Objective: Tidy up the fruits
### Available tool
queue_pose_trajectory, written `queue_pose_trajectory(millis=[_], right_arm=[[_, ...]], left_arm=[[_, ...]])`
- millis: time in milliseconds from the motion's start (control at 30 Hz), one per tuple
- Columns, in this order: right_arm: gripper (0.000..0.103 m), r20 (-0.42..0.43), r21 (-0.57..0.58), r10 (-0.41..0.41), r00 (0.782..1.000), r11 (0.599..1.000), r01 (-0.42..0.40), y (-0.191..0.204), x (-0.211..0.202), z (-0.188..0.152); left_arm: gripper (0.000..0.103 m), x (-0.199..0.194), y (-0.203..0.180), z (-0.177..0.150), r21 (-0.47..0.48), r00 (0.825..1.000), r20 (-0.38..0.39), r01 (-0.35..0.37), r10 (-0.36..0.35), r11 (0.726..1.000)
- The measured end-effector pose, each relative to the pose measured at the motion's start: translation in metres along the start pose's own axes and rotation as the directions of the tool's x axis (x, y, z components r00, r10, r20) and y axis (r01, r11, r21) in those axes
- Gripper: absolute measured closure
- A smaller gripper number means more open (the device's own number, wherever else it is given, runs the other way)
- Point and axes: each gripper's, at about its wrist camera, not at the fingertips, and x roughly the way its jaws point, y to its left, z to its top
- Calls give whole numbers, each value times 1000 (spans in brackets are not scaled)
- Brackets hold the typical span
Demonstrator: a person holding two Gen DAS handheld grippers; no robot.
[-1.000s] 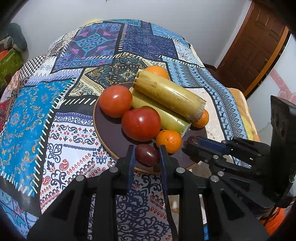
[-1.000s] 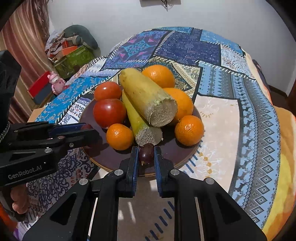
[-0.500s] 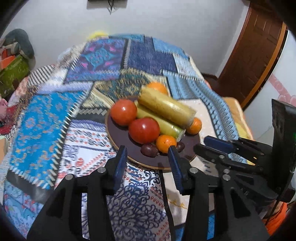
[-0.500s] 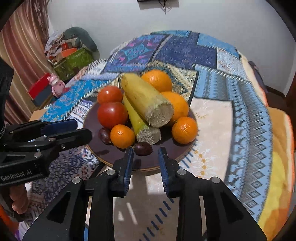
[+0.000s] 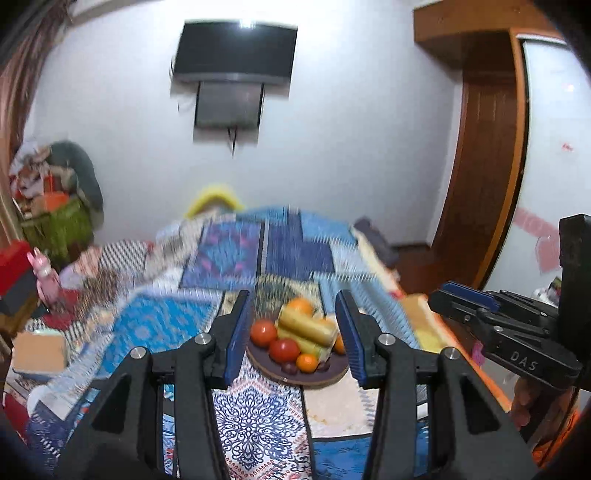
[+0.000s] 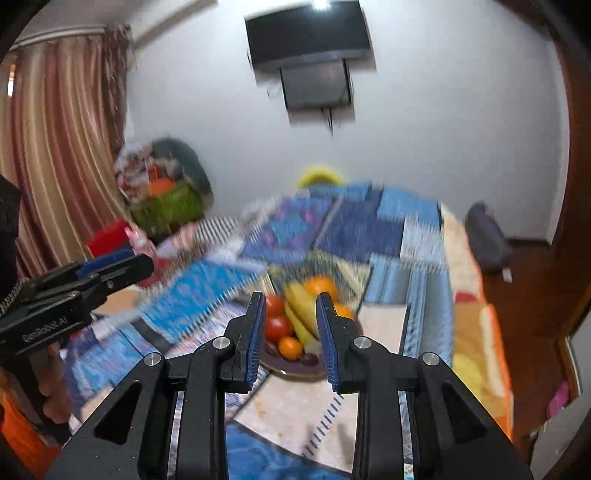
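**Both grippers empty, fruit on the plate**

Left gripper (image 5: 293, 332) spread wide, holding nothing, well short of the plate (image 5: 328, 378). On the patterned bed cover (image 5: 162, 325): tomatoes (image 5: 283, 349), cane pieces (image 5: 304, 328), oranges (image 5: 306, 362), dark fruits at near rim. Right gripper (image 6: 291, 330) parted, likewise empty.

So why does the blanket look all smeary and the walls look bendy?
In the left wrist view the patchwork blanket is streaked by motion blur, while the left gripper stays sharp; the fisheye lens bows the wooden door. In the right wrist view the blanket, the fruit plate and the wall TV are smeared too, with a bright glare spot on the TV's top edge.
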Motion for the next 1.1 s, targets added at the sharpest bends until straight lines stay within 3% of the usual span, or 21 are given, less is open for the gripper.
queue_pose_trajectory(millis=[133,300,400,467,600,867,1100], right_arm=[[74,102,-23,12,995,1000,-10,20,-43,9],[67,192,-38,21,981,999,-14,38,-78,9],[52,216,-35,16,976,999,-8,41,-87,6],[38,227,-35,5,974,999,3,43,-91,2],[26,244,-28,-25,969,999,33,43,-93,-2],[0,286,-14,-91,954,995,99,44,-104,-6],[0,291,-18,-103,951,993,113,46,-108,-8]], left_arm=[[52,-47,-10,9,23,995,102,-3,1,1000],[31,-89,-23,12,47,980,197,-43,33,998],[18,-106,-28,10,51,971,234,-61,47,997],[12,-114,-28,9,48,966,251,-71,57,996],[1,-121,-30,6,44,962,263,-81,67,996],[0,-125,-34,-1,52,964,256,-89,73,995],[0,-126,-36,-7,55,963,257,-93,76,994]])
